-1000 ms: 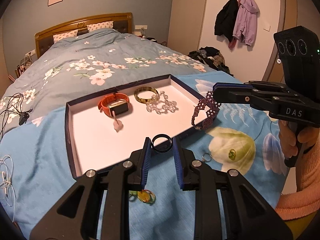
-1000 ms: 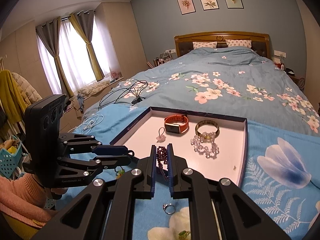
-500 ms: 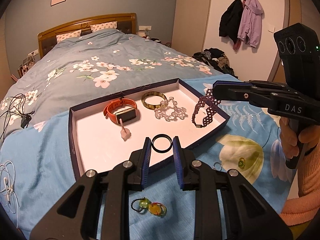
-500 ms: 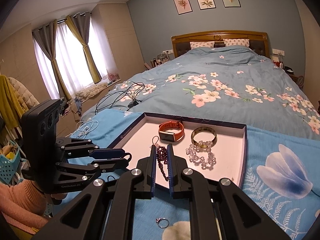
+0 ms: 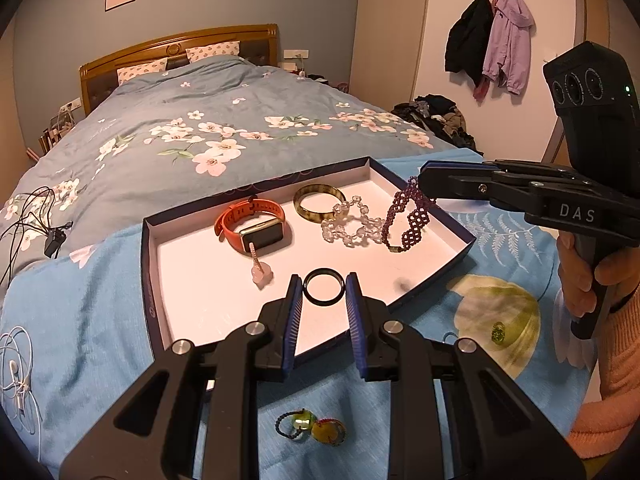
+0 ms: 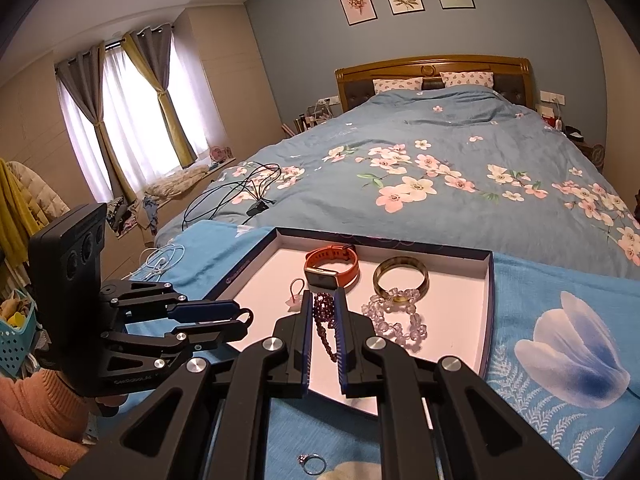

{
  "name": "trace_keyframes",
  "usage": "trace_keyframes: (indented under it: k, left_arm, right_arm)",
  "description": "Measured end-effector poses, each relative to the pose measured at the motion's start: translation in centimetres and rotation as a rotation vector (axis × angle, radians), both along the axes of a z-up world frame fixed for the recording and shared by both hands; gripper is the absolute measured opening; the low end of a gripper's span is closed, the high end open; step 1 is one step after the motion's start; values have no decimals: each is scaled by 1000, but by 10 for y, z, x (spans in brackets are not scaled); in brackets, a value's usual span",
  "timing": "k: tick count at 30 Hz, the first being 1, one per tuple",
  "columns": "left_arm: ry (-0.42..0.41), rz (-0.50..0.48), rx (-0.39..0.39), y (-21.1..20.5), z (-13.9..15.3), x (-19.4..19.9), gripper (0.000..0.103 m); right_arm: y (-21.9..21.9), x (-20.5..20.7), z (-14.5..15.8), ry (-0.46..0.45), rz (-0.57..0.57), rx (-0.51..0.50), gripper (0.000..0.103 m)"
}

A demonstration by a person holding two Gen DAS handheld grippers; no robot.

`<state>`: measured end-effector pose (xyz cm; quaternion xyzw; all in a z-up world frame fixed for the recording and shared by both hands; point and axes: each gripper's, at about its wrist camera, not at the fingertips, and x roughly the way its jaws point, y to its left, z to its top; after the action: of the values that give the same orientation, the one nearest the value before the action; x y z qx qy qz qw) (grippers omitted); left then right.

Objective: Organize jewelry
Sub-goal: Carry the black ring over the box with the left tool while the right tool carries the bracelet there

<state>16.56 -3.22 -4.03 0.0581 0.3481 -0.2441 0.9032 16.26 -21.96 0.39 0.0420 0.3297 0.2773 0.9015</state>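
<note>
Now my right gripper [image 6: 323, 312], nearly closed on the purple bracelet [image 5: 408, 216], should lower it flat near the tray's [image 5: 456, 224] right edge; my left gripper [image 5: 323, 294], part-open, apparently pinches the black ring [image 5: 323, 291] above the near edge.

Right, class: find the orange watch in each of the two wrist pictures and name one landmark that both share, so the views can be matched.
Left wrist view: the orange watch lies in the tray's far left part, left of the green bangle.
Right wrist view: the watch lies at the tray's far middle, again left of the bangle.
Shared landmark: the wooden headboard.
</note>
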Motion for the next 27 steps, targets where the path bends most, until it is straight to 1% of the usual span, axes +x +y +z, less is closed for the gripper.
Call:
trace_keyframes:
  k: [20, 27]
  left_arm:
    - [17, 17, 17, -4, -9, 18, 22]
    - [36, 25, 13, -3, -13, 24, 22]
  right_arm:
    - [5, 21, -11, 38, -5, 11, 9]
    - [5, 29, -18, 61, -10, 15, 9]
